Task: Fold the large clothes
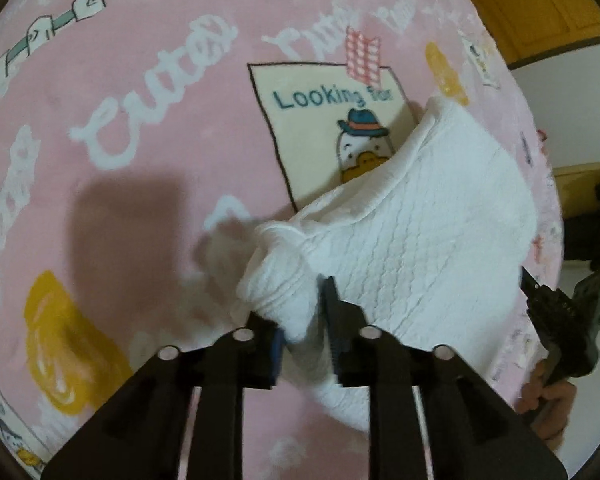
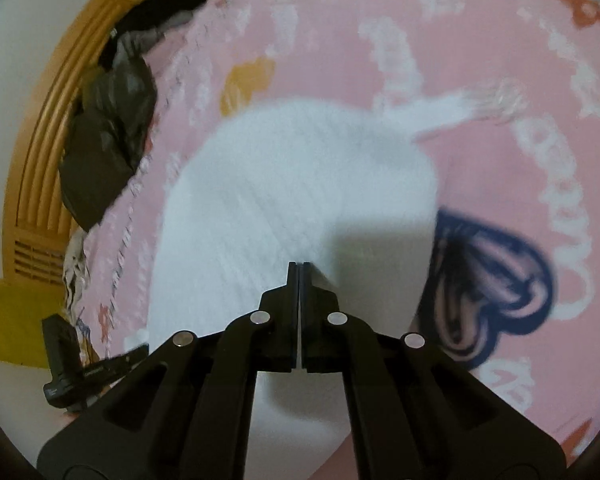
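A white quilted garment [image 1: 428,216] lies on a pink printed blanket [image 1: 140,80]. My left gripper [image 1: 300,312] is shut on a bunched ribbed edge of the garment and holds it just above the blanket. In the right wrist view the same white garment [image 2: 292,184] spreads ahead, blurred, with a sleeve [image 2: 448,110] trailing to the upper right. My right gripper [image 2: 299,272] has its jaws pressed together over the garment's near edge; I cannot see cloth between them. The right gripper also shows in the left wrist view [image 1: 556,316] at the far right.
The pink blanket [image 2: 500,60] covers a bed. Dark clothes [image 2: 112,136] are piled at its left edge against an orange wooden bed frame [image 2: 40,152]. The left gripper's body [image 2: 72,364] shows at lower left. A wooden door [image 1: 540,4] stands at upper right.
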`<state>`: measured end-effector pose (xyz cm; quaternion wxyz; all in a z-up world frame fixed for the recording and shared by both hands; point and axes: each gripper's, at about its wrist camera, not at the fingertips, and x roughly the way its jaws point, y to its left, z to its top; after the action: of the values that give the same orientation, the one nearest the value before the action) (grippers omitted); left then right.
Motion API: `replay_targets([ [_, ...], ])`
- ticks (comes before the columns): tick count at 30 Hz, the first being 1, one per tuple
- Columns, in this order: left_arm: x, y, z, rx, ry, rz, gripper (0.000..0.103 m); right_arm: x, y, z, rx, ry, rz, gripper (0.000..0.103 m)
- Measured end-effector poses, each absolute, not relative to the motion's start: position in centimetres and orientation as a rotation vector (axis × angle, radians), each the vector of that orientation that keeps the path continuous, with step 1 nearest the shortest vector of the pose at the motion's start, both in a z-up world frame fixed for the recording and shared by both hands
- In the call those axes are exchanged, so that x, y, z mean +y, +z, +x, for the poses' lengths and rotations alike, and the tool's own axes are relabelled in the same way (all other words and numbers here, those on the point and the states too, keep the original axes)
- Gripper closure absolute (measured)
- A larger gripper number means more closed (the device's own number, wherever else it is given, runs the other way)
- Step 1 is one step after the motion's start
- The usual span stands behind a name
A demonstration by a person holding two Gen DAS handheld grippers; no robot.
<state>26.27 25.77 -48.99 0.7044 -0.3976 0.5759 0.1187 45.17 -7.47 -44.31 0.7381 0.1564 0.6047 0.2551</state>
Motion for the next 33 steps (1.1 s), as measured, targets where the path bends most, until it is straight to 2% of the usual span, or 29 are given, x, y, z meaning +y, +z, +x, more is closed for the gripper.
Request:
replay_targets([
  [1,26.1,-48.1,26.0,1.305,0.266,-0.877,0.069,-8.0,-42.8,45.3,1.299,0.583,0.387,0.103],
  [2,26.4,-47.3,25.8,1.332,0.272,-0.85,0.056,-8.2,-41.7,45.3,1.286,0.617,0.429,0.103],
  [3,26.6,-46.5,25.7,1.355,0.274,-0.812,0.049,-8.0,-40.7,44.9,1.272,0.671,0.468,0.102],
  [6,27.3,-43.1,26.1,1.38,0.255,-0.706,0.048,-5.6,-39.8,41.7,1.289,0.818,0.509,0.101],
  [10,24.5,-39.4,30.6,1.333,0.156,-0.556,0.045,-1.6,-44.8,36.5,1.451,0.767,0.38,0.101],
  [12,22.7,-38.8,33.5,1.301,0.084,-0.52,0.041,-1.6,-47.8,34.1,1.42,0.719,0.346,0.103],
  [16,19.2,-41.4,40.1,1.31,-0.014,-0.48,0.041,-1.3,-48.8,32.6,1.316,0.675,0.316,0.103],
  [18,17.8,-43.1,42.1,1.345,-0.047,-0.469,0.047,-1.7,-48.5,33.2,1.325,0.673,0.392,0.103],
  [22,15.7,-45.9,44.3,1.402,-0.082,-0.421,0.043,-6.9,-46.9,32.8,1.303,0.614,0.627,0.099],
  [23,15.4,-46.9,44.5,1.425,-0.076,-0.398,0.042,-8.7,-46.5,32.5,1.282,0.573,0.679,0.091],
  [24,15.0,-48.5,44.7,1.456,-0.059,-0.357,0.042,-10.5,-46.4,32.2,1.265,0.516,0.721,0.069],
  [26,14.4,-50.0,44.9,1.467,-0.074,-0.32,0.039,-13.2,-46.5,32.0,1.248,0.431,0.773,0.036],
  [28,14.4,-49.7,44.9,1.462,-0.08,-0.294,0.036,-15.1,-47.1,31.9,1.244,0.398,0.809,0.036],
  [30,14.7,-48.5,44.6,1.46,-0.056,-0.267,0.021,-16.5,-47.6,32.4,1.26,0.368,0.804,0.036],
  [33,15.7,-45.8,43.5,1.443,-0.07,-0.211,0.018,-17.4,-48.2,32.3,1.258,0.342,0.843,0.036],
])
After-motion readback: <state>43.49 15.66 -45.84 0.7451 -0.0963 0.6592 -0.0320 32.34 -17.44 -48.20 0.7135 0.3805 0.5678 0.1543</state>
